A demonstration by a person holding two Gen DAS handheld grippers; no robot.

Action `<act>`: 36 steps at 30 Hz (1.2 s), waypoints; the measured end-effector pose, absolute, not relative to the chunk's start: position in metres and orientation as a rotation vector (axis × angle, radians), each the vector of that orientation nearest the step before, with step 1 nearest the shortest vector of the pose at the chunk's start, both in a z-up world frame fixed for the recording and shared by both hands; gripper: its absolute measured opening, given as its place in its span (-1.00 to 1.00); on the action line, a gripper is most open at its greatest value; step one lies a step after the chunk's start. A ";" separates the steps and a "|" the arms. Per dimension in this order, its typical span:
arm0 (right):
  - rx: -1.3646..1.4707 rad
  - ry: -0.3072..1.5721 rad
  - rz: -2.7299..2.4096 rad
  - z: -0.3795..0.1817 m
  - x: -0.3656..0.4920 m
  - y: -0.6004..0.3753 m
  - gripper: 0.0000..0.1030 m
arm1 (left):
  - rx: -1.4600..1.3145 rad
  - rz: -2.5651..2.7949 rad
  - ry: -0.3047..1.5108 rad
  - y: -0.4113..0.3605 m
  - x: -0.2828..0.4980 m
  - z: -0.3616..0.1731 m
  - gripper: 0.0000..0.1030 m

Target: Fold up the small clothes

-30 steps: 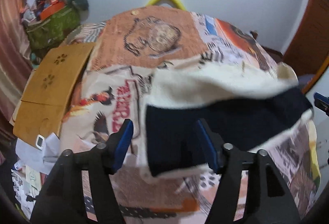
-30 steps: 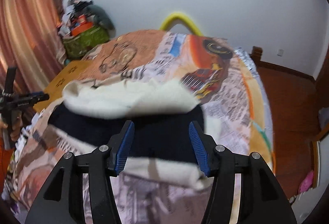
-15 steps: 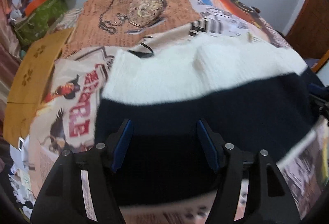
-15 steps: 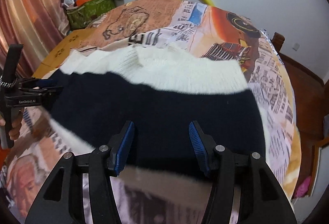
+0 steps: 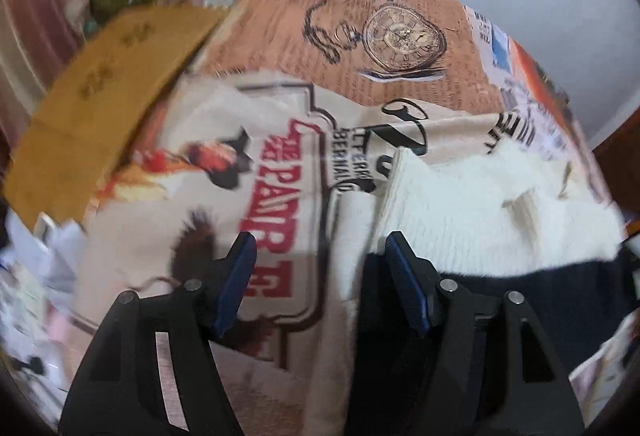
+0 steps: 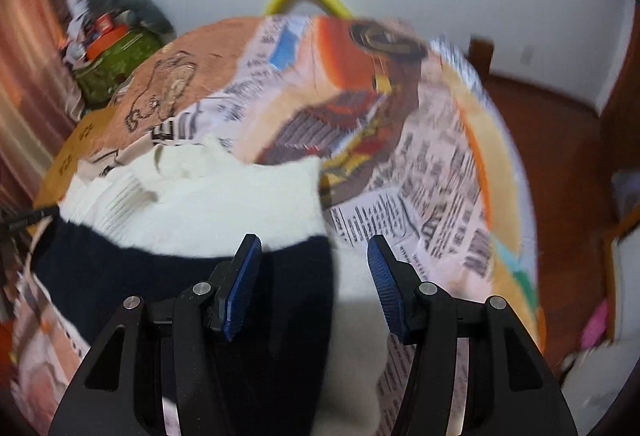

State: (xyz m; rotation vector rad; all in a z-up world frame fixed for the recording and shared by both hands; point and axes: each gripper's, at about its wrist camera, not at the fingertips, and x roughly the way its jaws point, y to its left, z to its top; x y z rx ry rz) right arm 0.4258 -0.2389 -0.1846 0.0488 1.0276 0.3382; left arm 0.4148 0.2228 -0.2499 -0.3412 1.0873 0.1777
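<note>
Sweater (image 5: 500,196), white top with a navy band (image 5: 540,296) across the near half, lies spread on the printed bedspread (image 5: 400,84), neck end far, hem end near. Left gripper (image 5: 320,240) sits over its left edge and right gripper (image 6: 314,240) over its right edge. Both have jaws standing apart, and I see no pad pinching cloth. A white strip (image 5: 344,276) along the left side lies between the left pads, and the navy edge plus more white cloth (image 6: 356,296) lies between the right ones. Both views are blurred, so I can't tell whether those strips are sleeves or just the side edges turned out. Step in hand looks like squaring the piece flat before folding the sides in. To do it well, I'd take each side at matching points on the navy/white line so the fold comes out parallel. Bite only the sweater, since the bedspread is right under the pads and will come up too if the tips dig in. Knit is thick and floppy, so I'd carry it low across and lay it down rather than drop it. Cardboard (image 5: 112,84) at far left is well clear.
</note>
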 end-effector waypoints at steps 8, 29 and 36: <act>0.064 1.068 0.388 -0.185 0.435 -0.226 -0.77 | -0.288 0.043 1.120 0.187 0.443 -0.252 -0.10; -0.200 0.951 0.264 -0.173 0.440 -0.213 -0.86 | -0.080 0.327 1.104 0.194 0.462 -0.263 -1.00; -0.186 0.964 0.280 -0.165 0.422 -0.219 -0.80 | -0.135 0.239 1.086 0.201 0.439 -0.248 -0.95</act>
